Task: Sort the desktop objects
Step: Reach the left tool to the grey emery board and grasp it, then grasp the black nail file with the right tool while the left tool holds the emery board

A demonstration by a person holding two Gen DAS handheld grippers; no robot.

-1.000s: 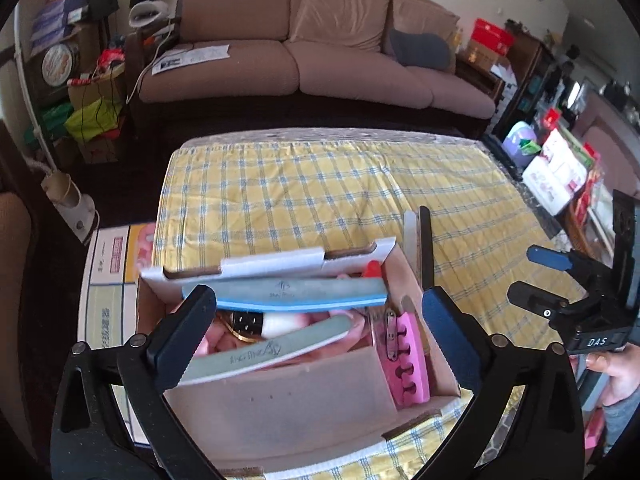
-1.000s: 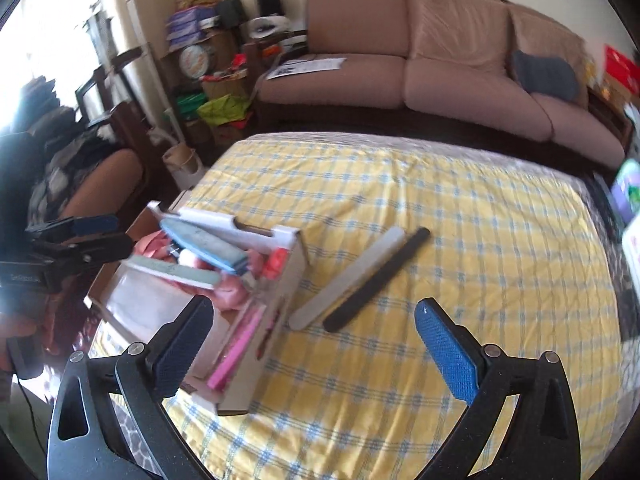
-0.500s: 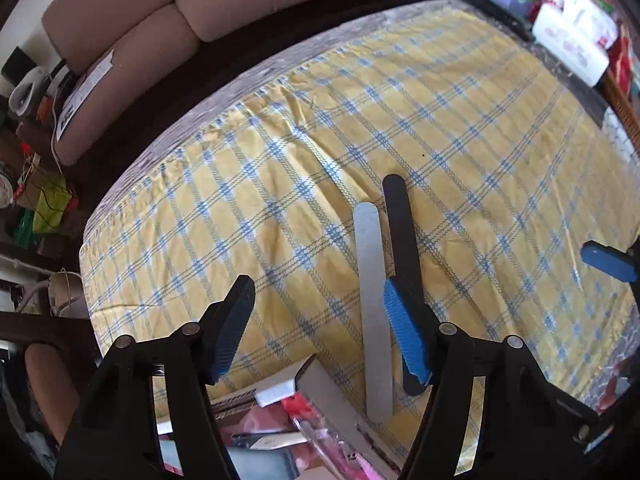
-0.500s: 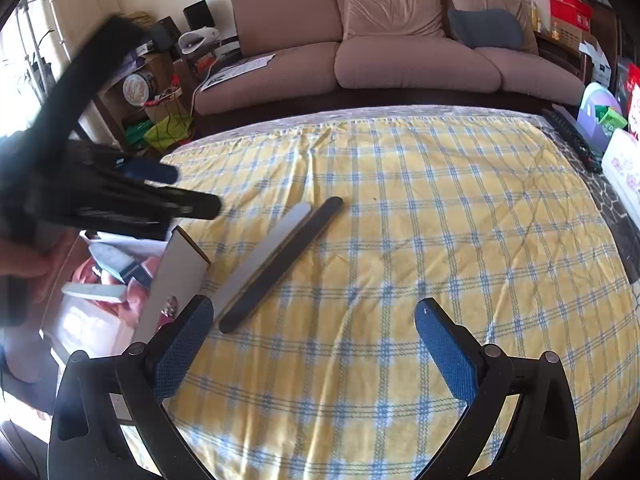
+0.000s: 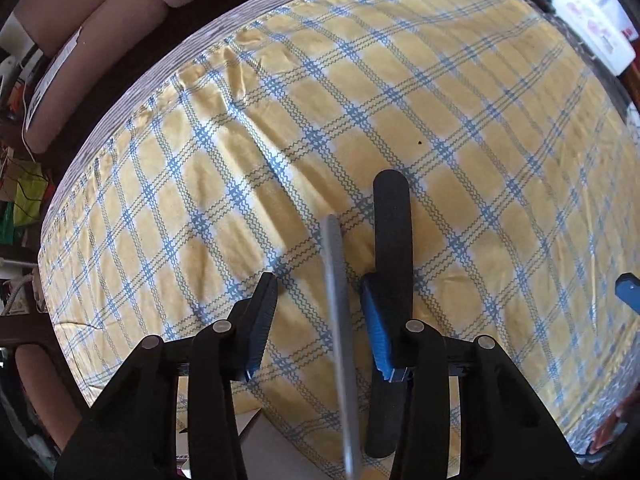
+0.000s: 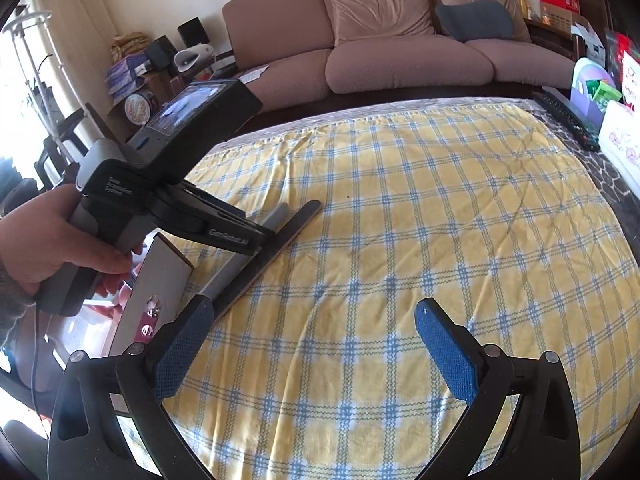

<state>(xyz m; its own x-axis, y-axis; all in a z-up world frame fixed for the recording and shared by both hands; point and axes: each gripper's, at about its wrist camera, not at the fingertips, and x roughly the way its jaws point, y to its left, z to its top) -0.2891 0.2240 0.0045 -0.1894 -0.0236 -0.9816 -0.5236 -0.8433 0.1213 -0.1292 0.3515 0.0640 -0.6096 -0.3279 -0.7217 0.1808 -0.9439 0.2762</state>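
Note:
Two long nail files lie side by side on the yellow checked tablecloth [image 5: 280, 120]: a grey file [image 5: 338, 320] and a black file [image 5: 392, 232]. My left gripper [image 5: 318, 284] points steeply down over them. Its jaws are closing with the grey file between them, tipped up on edge, and a gap shows on both sides of it. The right finger [image 5: 376, 320] sits between the two files. In the right wrist view, the left gripper [image 6: 256, 240] stands over the grey file [image 6: 280, 213] and black file [image 6: 296, 224]. My right gripper [image 6: 310, 312] hovers open, holding nothing.
An open cardboard box [image 6: 160, 276] of manicure items sits at the table's left edge, close to the files. A hand [image 6: 48, 240] holds the left gripper's handle. A brown sofa [image 6: 380, 40] stands beyond the table, and clutter lines both sides of the room.
My left gripper swung from above the box to the files, dropped low, and narrowed its jaws around the grey file, which now stands on edge. My right gripper shifted slightly and stayed open.

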